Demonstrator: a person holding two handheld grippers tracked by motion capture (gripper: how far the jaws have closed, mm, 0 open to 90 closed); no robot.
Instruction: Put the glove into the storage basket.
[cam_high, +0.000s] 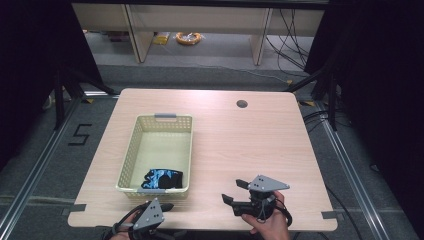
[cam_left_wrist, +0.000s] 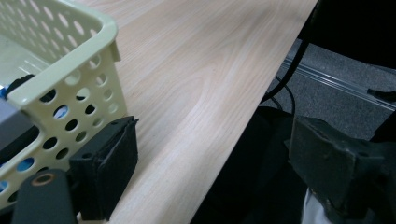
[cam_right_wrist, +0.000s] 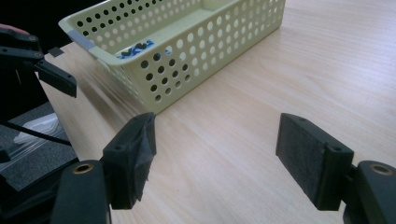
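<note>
A pale yellow perforated basket (cam_high: 159, 150) stands on the wooden table (cam_high: 240, 145), left of its centre, long side running from 12 to 6 o'clock in the high view. Inside it, at the 6 o'clock end, lies a black and blue cloth item (cam_high: 162, 178) — its exact kind cannot be told. A grey tab sits on each short rim of the basket.

The left gripper (cam_high: 161, 206) is at the table's near edge, just at 6 o'clock from the basket's near wall. In the left gripper view its jaws stand wide apart with nothing between them; one black pad (cam_left_wrist: 109, 163) sits just beside the basket's corner (cam_left_wrist: 70, 84), the other hangs out past the table edge over the floor.

The right gripper (cam_high: 236, 191) is held by the person's hand (cam_high: 272, 225) at about 4 o'clock from the basket, near it but apart, pointing toward 10 o'clock. Its jaws are spread wide — in the right gripper view only bare table shows between them, with the basket (cam_right_wrist: 187, 42) beyond and the left gripper (cam_right_wrist: 51, 74) at 9 o'clock.

A round grommet hole (cam_high: 242, 104) lies near the table's far edge.
</note>
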